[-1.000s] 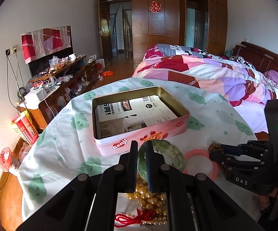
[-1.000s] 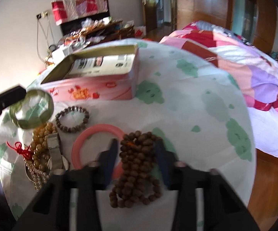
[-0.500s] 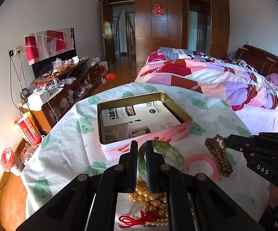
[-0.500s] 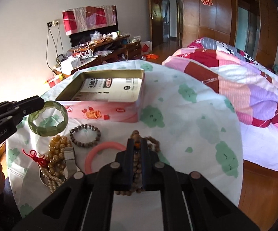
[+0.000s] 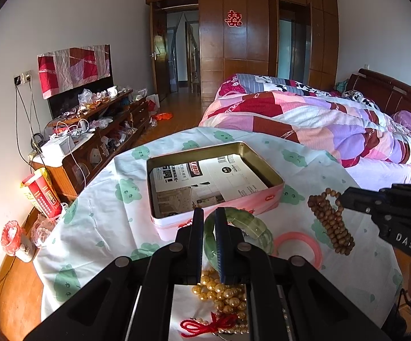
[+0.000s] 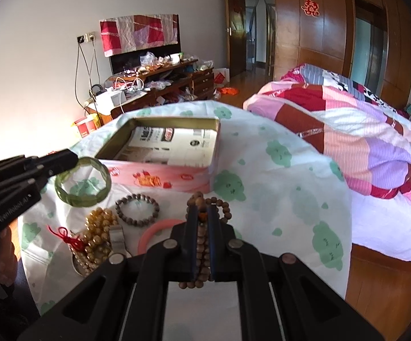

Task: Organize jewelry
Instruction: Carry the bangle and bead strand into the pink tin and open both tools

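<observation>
The left gripper (image 5: pixel 209 221) is pinched on a green bangle (image 5: pixel 245 231), held in the air low in the centre of the left view, just in front of the open pink tin (image 5: pixel 262 199). The right gripper (image 6: pixel 202 221) is clamped on a brown bead string (image 6: pixel 205 204), which dangles at the right of the left view, above the surface (image 5: pixel 100 216). On the cloth below lie a pink ring (image 5: pixel 305 244), a dark bead bracelet (image 6: pixel 137 209), gold beads (image 6: pixel 99 227) and a red knot (image 6: pixel 69 237), all at the lower left of the right view. The tin sits mid-frame in both views, paper lining its floor.
</observation>
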Available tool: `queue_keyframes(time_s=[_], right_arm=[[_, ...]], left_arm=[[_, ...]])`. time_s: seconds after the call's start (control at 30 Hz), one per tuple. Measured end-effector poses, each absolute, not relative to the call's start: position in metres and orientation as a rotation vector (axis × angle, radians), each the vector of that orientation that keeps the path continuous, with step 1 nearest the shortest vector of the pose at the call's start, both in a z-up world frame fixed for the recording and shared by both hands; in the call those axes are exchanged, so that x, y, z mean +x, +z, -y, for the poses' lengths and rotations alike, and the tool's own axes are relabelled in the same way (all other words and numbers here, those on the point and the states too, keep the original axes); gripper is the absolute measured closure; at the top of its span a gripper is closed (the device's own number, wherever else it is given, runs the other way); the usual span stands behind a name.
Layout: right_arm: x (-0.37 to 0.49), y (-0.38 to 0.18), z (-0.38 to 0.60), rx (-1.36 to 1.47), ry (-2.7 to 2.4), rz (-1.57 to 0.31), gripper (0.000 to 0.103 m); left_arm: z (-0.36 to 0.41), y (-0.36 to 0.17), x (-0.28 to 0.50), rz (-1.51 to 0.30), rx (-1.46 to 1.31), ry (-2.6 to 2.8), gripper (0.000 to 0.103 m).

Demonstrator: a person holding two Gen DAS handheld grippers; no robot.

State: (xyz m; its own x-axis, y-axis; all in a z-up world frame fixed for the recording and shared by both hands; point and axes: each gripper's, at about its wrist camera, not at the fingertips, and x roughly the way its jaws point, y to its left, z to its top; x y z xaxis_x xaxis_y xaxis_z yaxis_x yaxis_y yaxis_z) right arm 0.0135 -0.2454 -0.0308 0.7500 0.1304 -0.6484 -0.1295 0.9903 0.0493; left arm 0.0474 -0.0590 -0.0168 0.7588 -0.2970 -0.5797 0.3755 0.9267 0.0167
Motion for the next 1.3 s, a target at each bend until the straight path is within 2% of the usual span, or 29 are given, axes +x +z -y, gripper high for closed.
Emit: queue_keyframes(time_s=[0.73,1.3], right_arm=[[0.067,0.010,0.232,-0.013,0.228,-0.651,0.095],[0.140,-0.008,0.219,-0.028,0.249,-0.713,0.095]], left_arm=[[0.055,0.006,0.105,-0.628,0.121,-0.390,0.096],[0.063,-0.016,0.184,-0.697,0.127,-0.336,0.096]])
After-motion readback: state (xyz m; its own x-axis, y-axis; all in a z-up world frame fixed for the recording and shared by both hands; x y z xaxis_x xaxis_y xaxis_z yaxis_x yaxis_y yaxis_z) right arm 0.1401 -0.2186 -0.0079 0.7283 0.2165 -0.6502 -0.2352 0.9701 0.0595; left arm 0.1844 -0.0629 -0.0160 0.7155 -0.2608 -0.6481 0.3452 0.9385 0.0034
